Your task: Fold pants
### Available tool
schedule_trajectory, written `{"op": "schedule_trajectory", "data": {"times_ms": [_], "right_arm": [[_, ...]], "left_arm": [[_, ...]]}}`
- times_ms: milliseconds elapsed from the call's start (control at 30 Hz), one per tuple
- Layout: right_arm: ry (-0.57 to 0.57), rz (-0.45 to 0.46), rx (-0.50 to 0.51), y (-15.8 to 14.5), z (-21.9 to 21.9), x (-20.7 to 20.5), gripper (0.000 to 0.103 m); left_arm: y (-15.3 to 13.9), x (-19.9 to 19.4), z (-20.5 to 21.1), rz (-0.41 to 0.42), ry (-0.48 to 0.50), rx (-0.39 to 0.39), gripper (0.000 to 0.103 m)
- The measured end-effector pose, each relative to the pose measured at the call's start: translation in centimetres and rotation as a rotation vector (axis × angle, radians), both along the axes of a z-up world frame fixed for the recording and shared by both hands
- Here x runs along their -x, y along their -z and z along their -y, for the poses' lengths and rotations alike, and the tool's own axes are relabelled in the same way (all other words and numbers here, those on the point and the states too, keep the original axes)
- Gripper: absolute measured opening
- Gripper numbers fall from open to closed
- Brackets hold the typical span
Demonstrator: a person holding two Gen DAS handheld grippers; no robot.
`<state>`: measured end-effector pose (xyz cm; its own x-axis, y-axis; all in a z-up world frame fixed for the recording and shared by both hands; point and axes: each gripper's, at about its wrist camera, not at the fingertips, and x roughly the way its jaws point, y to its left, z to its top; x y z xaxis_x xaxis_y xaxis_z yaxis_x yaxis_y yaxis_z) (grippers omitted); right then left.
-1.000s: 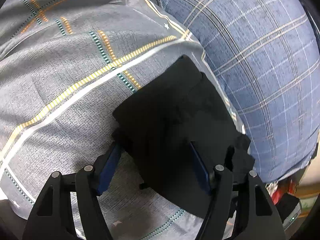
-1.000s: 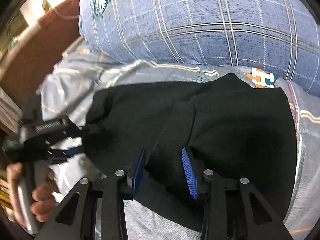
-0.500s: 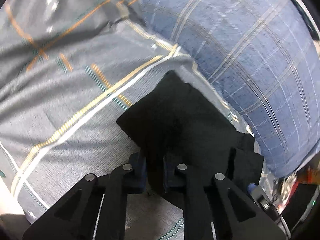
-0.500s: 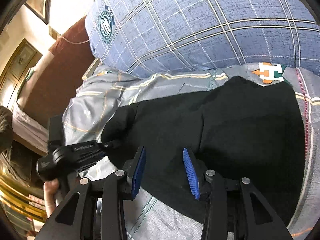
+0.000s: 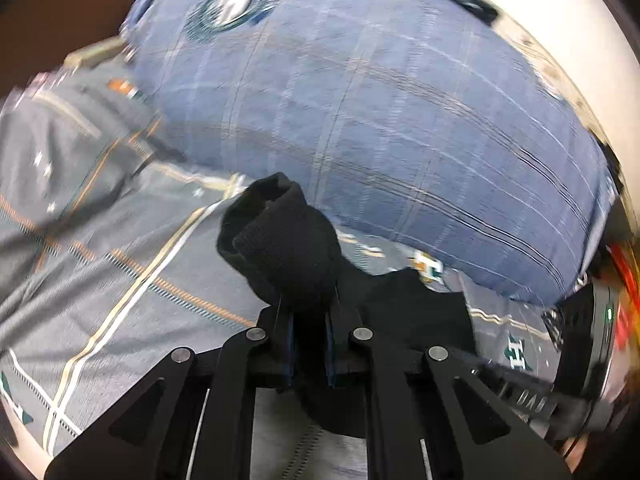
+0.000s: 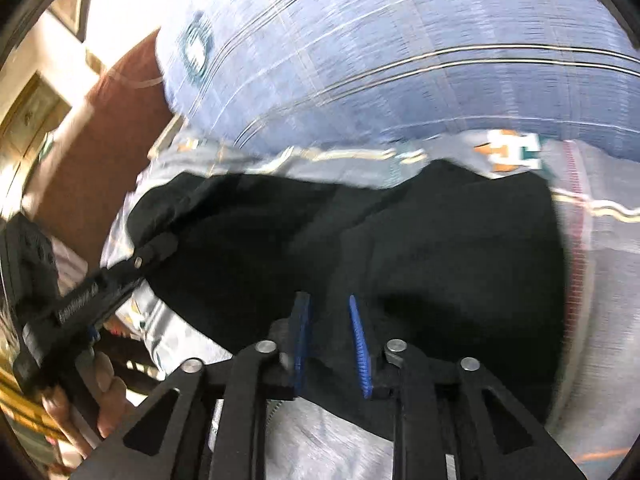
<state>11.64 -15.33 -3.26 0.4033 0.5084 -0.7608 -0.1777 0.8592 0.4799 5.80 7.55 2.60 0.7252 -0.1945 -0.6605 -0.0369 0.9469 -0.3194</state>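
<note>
The black pants (image 6: 420, 248) lie partly folded on a grey patterned bedsheet (image 5: 100, 264). My left gripper (image 5: 308, 320) is shut on one end of the pants (image 5: 288, 248) and holds that bunched end lifted off the sheet. It also shows at the left of the right wrist view (image 6: 156, 250), clamped on the pants' left edge. My right gripper (image 6: 328, 320) sits over the near edge of the pants, its blue pads a small gap apart with dark cloth between them; whether they pinch it is unclear.
A big blue plaid pillow (image 5: 380, 120) lies just behind the pants. A brown headboard (image 6: 120, 128) stands at the left. The sheet (image 6: 320, 436) continues toward me under the right gripper.
My left gripper closed on the pants' end and lifted it up and toward the right. The right gripper's pads have come a little closer together. Both views swung toward the pillow.
</note>
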Motion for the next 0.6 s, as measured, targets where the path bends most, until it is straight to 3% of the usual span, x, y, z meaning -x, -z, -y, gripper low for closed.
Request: {"op": "schedule_trajectory", "data": {"times_ms": [67, 367, 467, 600], "right_arm": [[0.065, -0.014, -0.047, -0.6, 2.8, 0.0, 0.038], [0.264, -0.089, -0.071, -1.3, 11.5, 0.5, 0.04], [0.288, -0.121, -0.069, -0.3, 12.6, 0.4, 0.042], [0.291, -0.177, -0.108, 1.3, 13.5, 0.1, 0.042]], "left_arm": [[-0.6, 0.4, 1.3, 0.026, 0.044, -0.003, 0.009], [-1.4, 1.6, 9.8, 0.081, 0.245, -0.064, 0.009], [0.1, 1.4, 12.9, 0.051, 0.313, -0.09, 0.009], [4.0, 0.7, 15.8, -0.067, 0.395, -0.076, 0.012]]}}
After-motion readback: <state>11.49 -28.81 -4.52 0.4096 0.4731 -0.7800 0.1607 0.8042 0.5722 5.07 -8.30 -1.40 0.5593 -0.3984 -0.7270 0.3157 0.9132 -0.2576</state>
